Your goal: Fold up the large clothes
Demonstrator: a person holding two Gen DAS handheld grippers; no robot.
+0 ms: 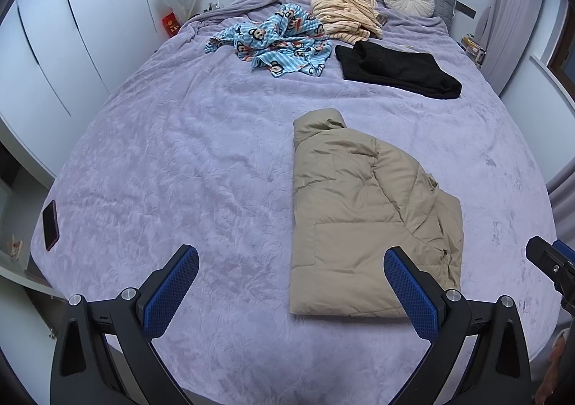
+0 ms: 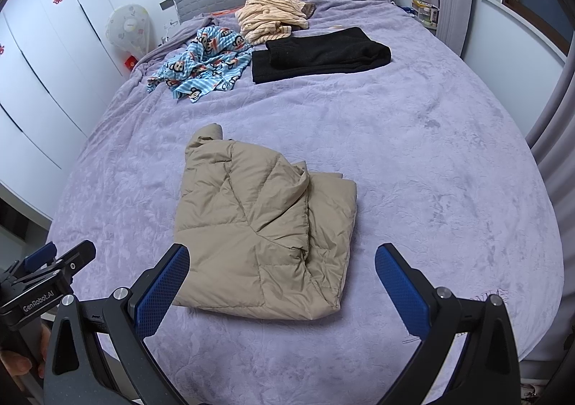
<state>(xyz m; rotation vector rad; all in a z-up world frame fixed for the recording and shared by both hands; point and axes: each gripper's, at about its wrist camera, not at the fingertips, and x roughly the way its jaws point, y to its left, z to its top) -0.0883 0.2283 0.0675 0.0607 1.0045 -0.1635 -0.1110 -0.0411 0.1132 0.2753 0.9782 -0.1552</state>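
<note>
Left wrist view: tan puffer jacket (image 1: 370, 225) lay folded on bed (image 1: 179, 153); left gripper (image 1: 291, 282) and right gripper (image 2: 282, 279) hovered, jaws released, empty. Advisable next: pinch hem, fold toward collar.

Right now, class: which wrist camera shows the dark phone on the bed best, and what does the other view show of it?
The left wrist view: the phone lies in plain sight near the left edge of the purple bedspread. The right wrist view shows none of it; the left gripper fills that corner.
</note>
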